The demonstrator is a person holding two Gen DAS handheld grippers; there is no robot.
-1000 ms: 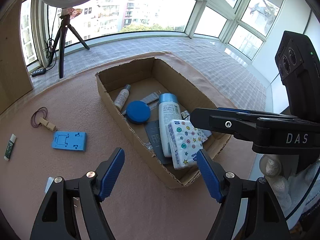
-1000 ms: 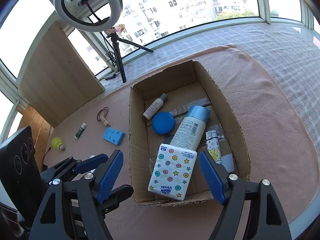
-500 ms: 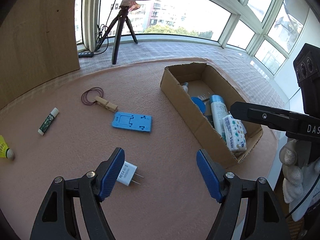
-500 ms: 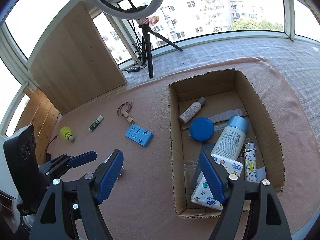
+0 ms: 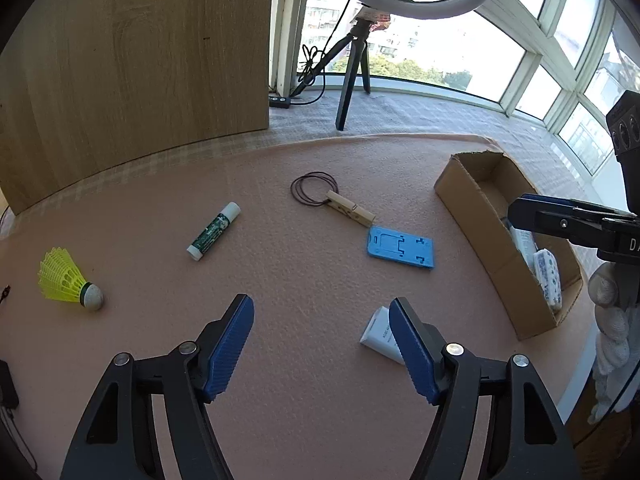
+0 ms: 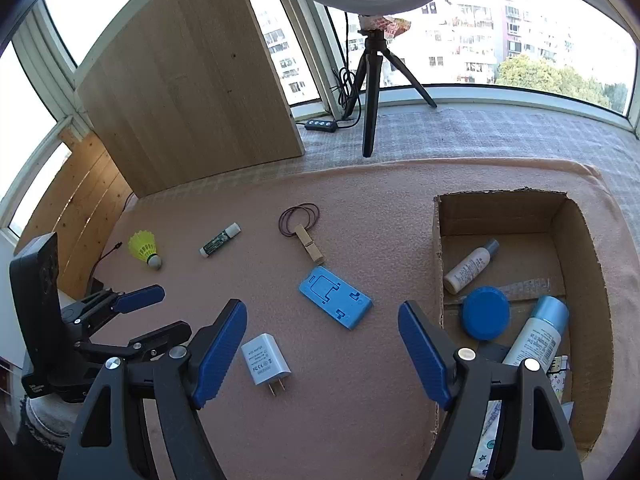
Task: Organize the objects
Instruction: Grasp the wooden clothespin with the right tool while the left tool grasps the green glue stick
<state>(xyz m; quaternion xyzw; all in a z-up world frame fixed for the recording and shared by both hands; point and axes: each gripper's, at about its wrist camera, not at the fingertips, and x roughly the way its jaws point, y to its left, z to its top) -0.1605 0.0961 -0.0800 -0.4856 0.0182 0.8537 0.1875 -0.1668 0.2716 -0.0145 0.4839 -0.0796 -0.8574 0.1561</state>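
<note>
Right gripper (image 6: 322,350) hangs spread wide with nothing in it, the white charger (image 6: 265,359) lying flat just inside its left finger (image 6: 219,352) and the blue stand (image 6: 335,302) a little ahead. Left gripper (image 5: 321,349) gapes empty too, charger (image 5: 379,337) tucked behind its right finger. The cardboard box (image 6: 438,264) sits off to the right, already crowded, so the risk I see is pads skidding off that slick, low charger, or its prongs snagging the felt.
</note>
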